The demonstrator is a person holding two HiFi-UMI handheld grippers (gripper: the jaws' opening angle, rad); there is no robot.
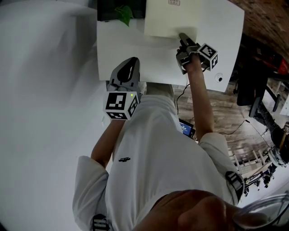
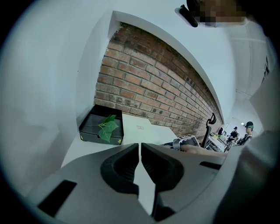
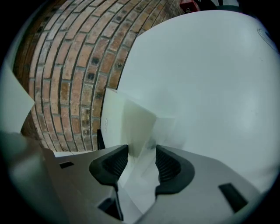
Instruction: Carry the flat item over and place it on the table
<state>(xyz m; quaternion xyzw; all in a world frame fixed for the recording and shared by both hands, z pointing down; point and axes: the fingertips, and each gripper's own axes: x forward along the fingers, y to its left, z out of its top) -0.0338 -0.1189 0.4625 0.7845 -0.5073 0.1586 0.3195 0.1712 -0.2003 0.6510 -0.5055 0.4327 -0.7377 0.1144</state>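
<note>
The flat item [image 1: 169, 18] is a cream, thin box lying at the far side of the white table [image 1: 135, 49]; it also shows in the left gripper view [image 2: 140, 129]. My right gripper [image 1: 184, 38] is at the item's near edge. In the right gripper view the item's corner [image 3: 131, 122] fills the gap between the jaws of the right gripper [image 3: 142, 153], and both pads are against it. My left gripper [image 1: 130, 63] hovers over the table's near edge, well left of the item. Its jaws [image 2: 140, 151] are shut with nothing between them.
A black box with a green leaf on it [image 1: 119, 11] [image 2: 103, 127] stands left of the flat item. A brick wall [image 3: 65, 65] runs behind the table. A round grommet [image 1: 219, 77] sits at the table's right edge. Office furniture and cables crowd the floor at right.
</note>
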